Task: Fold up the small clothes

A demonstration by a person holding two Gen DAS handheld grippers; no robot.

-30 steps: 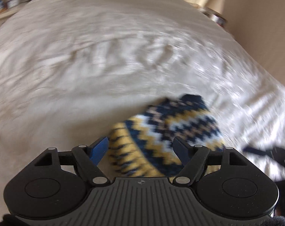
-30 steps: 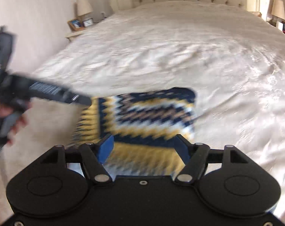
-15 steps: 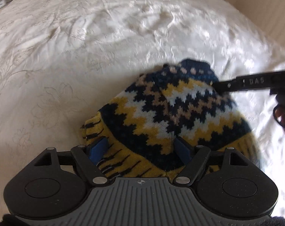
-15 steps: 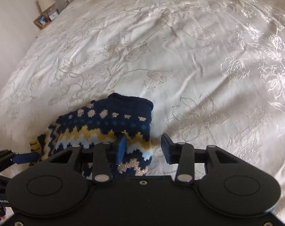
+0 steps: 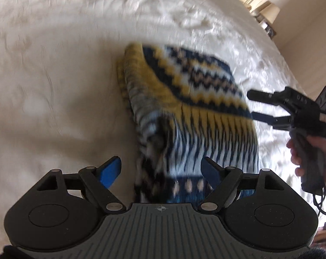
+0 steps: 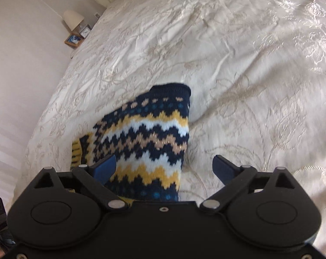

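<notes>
Here my left gripper hangs tilted down over the small knitted garment, a zigzag-patterned piece in navy, mustard yellow, pale blue and tan, which lies on the cream embroidered satin bedspread. My left jaws are opening. The near end of the knit runs up between the blue pads, yet the pads do not press on it; a gap of bedspread shows inside the left one, and the right one stands in front of the fabric rather than biting it. This view is blurred, so the folds at the near edge are hard to read, though the knit looks doubled over itself along its left side.

My right gripper is also opening, its jaws spread wide. The same garment lies ahead of them and toward my left finger: the navy ribbed hem sits at the far end, the zigzag bands run back under the left pad, and its right edge falls between my fingers, well short of the right pad. Nothing is clamped there. Bare bedspread fills the space before my right finger.

From the left view, the right gripper reaches in from the side, its two black fingers parted at the knit's right edge, carried by a bare hand on the handle.

Far off beyond the right jaws, a cream-shaded bedside lamp stands by a small framed picture.
</notes>
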